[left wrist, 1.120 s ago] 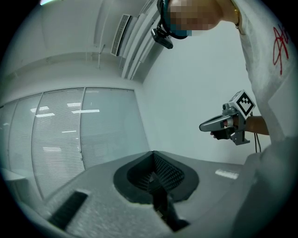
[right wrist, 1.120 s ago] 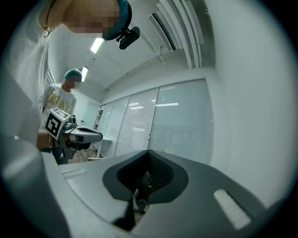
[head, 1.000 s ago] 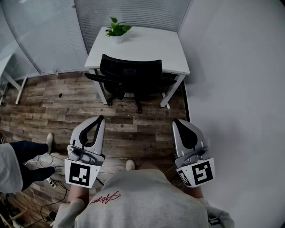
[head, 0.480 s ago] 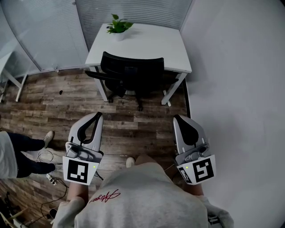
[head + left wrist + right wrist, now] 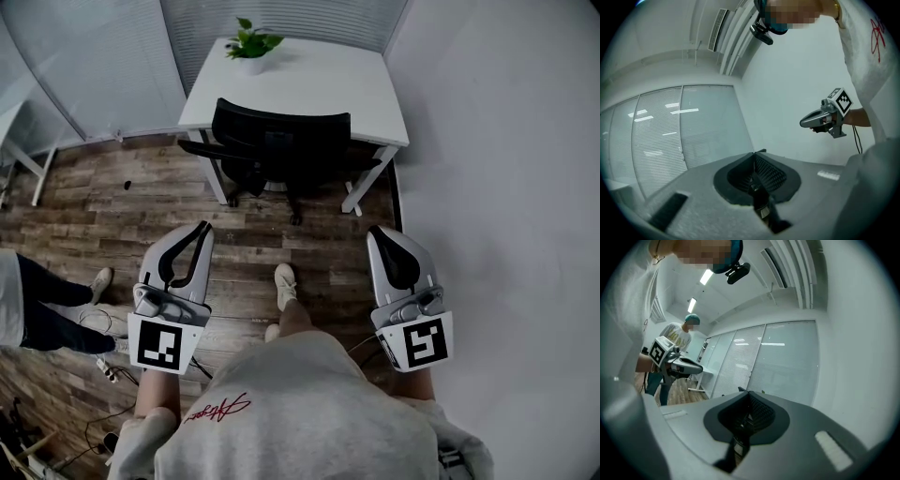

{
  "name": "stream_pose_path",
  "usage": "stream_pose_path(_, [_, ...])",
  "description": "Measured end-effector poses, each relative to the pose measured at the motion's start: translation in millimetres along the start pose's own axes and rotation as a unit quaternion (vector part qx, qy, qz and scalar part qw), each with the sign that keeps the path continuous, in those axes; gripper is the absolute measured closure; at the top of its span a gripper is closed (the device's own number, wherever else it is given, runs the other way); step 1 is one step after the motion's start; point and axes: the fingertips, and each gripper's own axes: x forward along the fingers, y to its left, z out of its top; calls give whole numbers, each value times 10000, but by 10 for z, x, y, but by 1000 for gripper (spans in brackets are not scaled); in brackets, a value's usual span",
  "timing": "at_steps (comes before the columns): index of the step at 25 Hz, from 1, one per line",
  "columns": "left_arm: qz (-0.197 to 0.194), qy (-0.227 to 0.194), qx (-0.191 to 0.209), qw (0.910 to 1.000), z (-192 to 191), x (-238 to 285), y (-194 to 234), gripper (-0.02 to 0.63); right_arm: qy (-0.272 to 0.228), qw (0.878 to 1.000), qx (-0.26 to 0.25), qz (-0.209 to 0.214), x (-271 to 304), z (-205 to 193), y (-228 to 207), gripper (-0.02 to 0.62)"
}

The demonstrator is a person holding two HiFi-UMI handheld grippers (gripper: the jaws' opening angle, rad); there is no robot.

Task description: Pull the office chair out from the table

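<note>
Chair: ahead of both hand-held grippers, under desk; probably rolls easily.
Grip: backrest, stiff top edge.
Left hand-held gripper: closed, empty.
Right hand-held gripper: closed, empty.

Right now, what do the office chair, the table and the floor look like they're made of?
Office chair: matte black, probably mesh or fabric back on plastic; too small to be sure. Table: smooth plain white top, likely laminate. Floor: brown planks with grain and seams, wood or wood-look vinyl; can't tell which.
</note>
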Motion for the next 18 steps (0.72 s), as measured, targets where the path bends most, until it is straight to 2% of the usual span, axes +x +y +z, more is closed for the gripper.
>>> stream_pose_path(3, [32, 73, 89, 9999, -87, 82, 74, 592, 125, 9998, -160, 33, 161, -118, -56, 592])
stream_pose_path(9, [108, 126, 194, 9997, -157, 344, 283, 578, 156, 9993, 200, 277, 547, -255, -178, 592])
stream_pose_path(13, [-239, 439, 905, 9946, -306, 540, 366, 558, 312, 9985, 122, 437, 782, -402, -252, 591])
stream_pose_path(18, [-437, 650, 1193, 9898, -429, 780, 445, 517, 511, 9964, 111, 663, 1007, -577, -326, 563])
